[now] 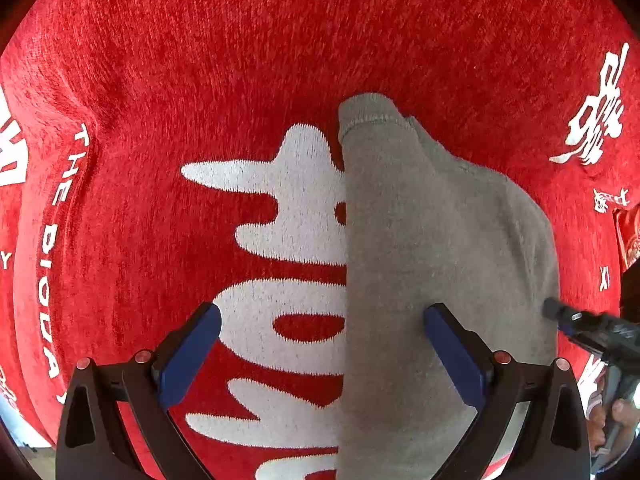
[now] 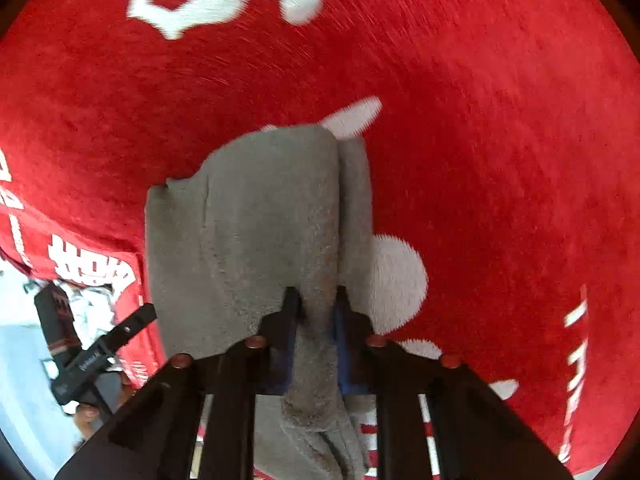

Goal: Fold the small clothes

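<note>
A small grey garment lies on a red blanket with large white lettering. In the left wrist view my left gripper hangs open just above it. The cloth's straight left edge runs between the blue pads, and the right pad is over the grey fabric. My right gripper is shut on a bunched fold of the grey garment, which is lifted and drapes away from the jaws. The right gripper also shows at the garment's right edge in the left wrist view.
The red blanket fills almost both views. Its edge drops off at the lower left of the right wrist view, with pale floor beyond. There a hand holds the left gripper. Another hand grips the right tool.
</note>
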Demonstrator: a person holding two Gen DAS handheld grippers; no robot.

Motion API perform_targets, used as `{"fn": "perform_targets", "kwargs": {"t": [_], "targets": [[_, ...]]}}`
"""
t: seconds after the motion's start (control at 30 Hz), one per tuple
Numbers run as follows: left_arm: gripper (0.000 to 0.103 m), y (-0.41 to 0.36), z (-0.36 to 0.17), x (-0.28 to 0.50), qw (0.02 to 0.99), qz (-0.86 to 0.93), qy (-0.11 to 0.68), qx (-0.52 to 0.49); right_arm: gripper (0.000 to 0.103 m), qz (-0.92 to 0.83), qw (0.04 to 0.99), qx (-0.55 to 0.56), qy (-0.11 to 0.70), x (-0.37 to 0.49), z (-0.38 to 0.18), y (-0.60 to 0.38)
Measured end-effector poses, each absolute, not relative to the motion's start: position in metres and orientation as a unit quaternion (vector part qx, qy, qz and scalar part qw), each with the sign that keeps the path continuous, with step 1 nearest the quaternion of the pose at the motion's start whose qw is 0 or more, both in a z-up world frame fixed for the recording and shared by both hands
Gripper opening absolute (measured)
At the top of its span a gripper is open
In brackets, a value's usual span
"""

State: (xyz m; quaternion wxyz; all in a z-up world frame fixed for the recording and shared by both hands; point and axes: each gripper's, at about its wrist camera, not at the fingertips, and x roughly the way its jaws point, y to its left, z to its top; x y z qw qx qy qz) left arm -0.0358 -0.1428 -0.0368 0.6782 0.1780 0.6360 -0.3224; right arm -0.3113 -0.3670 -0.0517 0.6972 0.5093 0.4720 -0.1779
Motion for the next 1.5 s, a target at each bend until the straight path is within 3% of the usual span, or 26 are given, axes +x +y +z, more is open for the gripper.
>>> {"fn": "perform_targets", "kwargs": {"t": [0.3,0.47,0.53,0.6,0.63,1.13,1.5], "targets": [[0.102,-0.157,-0.034,-0.044,0.681,-0.330,0.624,0.196,0.004,-0.230,0.669,0.468,0.529,-0.323,-0.073,-0.370],[0.102,-0.164,-0.040,-0.046,0.679,-0.327,0.629,0.190,0.006,-0.196,0.662,0.551,0.468,-0.349,-0.069,-0.379],[0.102,-0.164,-0.041,-0.046,0.677,-0.329,0.629,0.192,0.020,-0.183,0.655,0.585,0.442,-0.359,-0.071,-0.386],[0.102,-0.164,-0.040,-0.044,0.676,-0.328,0.631,0.193,0.086,-0.186,0.656,0.592,0.430,-0.365,-0.072,-0.391],[0.102,-0.165,-0.040,-0.045,0.676,-0.327,0.631,0.193,0.090,-0.184,0.664,0.592,0.419,-0.367,-0.071,-0.393],[0.102,-0.170,-0.044,-0.042,0.668,-0.336,0.635,0.193,0.090,-0.086,0.651,0.623,0.425,-0.344,-0.090,-0.382],[0.102,-0.171,-0.077,-0.046,0.558,-0.413,0.709,0.124,0.090,0.019,0.646,0.651,0.398,-0.323,-0.109,-0.382]]}}
